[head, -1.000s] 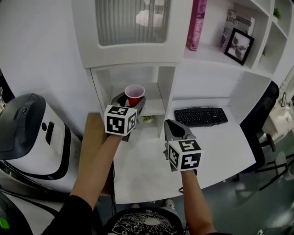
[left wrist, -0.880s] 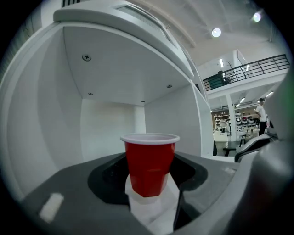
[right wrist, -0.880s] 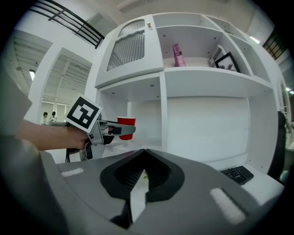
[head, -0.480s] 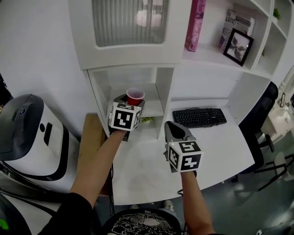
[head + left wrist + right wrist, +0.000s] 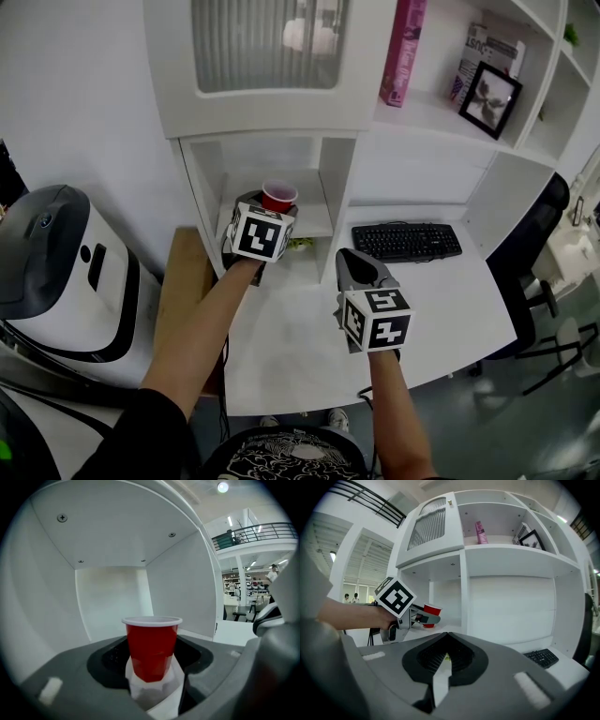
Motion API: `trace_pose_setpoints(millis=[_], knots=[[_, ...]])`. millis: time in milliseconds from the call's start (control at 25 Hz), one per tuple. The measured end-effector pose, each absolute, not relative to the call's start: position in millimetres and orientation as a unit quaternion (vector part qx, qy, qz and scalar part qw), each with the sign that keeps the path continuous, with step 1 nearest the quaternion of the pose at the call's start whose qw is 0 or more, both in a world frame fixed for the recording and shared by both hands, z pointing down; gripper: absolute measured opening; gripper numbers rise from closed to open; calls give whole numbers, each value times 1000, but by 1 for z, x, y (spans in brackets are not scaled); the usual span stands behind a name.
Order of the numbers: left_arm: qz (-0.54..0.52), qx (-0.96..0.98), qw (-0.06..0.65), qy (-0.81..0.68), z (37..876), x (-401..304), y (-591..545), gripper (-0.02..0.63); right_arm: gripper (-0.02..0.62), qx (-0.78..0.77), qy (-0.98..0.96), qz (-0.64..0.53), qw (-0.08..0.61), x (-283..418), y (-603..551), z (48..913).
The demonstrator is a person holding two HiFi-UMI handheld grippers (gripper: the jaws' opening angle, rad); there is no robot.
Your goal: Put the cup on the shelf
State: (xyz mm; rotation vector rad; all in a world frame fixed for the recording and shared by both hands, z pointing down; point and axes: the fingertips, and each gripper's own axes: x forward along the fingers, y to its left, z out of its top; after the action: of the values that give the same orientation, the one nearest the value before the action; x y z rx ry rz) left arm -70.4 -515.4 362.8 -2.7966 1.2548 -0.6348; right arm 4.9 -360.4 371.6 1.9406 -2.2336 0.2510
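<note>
Left gripper view: left gripper [image 5: 152, 688] is gripping upright red plastic cup [image 5: 151, 648] inside white shelf compartment [image 5: 112, 592].
Right gripper [image 5: 439, 679] is hovering over white desk [image 5: 281, 347], jaws together, empty.

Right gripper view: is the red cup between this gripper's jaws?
No, the jaws of the right gripper are together with nothing between them; the left gripper clamps the red cup.

1 red cup [image 5: 278, 196], 2 hand-held grippers [image 5: 270, 208] [image 5: 360, 266], 1 keyboard [image 5: 407, 241]
</note>
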Motion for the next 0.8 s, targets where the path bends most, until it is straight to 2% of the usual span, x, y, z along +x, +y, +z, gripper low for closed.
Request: trace_pose_setpoints(millis=[800], knots=[[-212, -883, -4, 418, 365, -75, -512, 305, 25, 634, -763, 89, 92, 18, -357, 375]])
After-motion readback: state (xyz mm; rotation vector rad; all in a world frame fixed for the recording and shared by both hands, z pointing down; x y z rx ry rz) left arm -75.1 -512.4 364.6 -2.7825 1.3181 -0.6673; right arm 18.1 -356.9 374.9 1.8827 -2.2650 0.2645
